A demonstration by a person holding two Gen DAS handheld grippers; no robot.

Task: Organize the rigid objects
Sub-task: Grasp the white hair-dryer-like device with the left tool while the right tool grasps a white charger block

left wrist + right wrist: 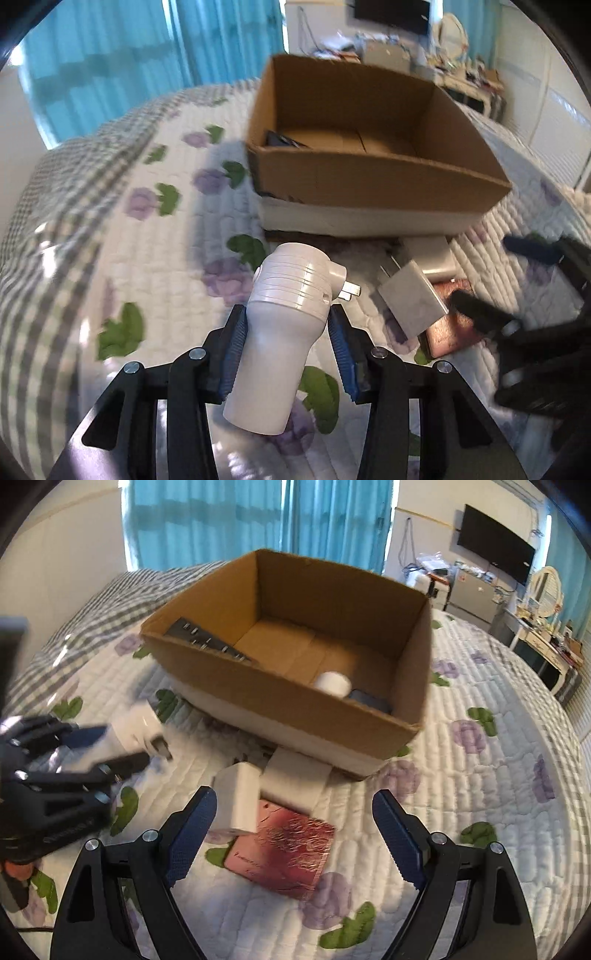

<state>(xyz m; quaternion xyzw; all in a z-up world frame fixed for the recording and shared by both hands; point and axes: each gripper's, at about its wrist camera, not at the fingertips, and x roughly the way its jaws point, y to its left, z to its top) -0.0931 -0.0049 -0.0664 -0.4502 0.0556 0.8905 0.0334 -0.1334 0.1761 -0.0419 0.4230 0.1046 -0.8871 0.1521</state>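
Note:
My left gripper (286, 321) is shut on a white plug-in device with metal prongs (284, 314) and holds it above the bed, short of the open cardboard box (369, 184). In the right wrist view it shows blurred at the left (136, 727). My right gripper (295, 812) is open and empty above a white charger cube (236, 797), a flat white adapter (295, 779) and a pink metallic box (284, 853) on the quilt. The cardboard box (295, 709) holds a dark power strip (207, 642), a white cylinder (332, 683) and a dark blue item (369, 699).
The floral quilted bed cover (480, 794) spreads all around. Blue curtains (221, 520) hang behind the bed. A wall TV (495, 542) and a cluttered dresser (535, 635) stand at the far right.

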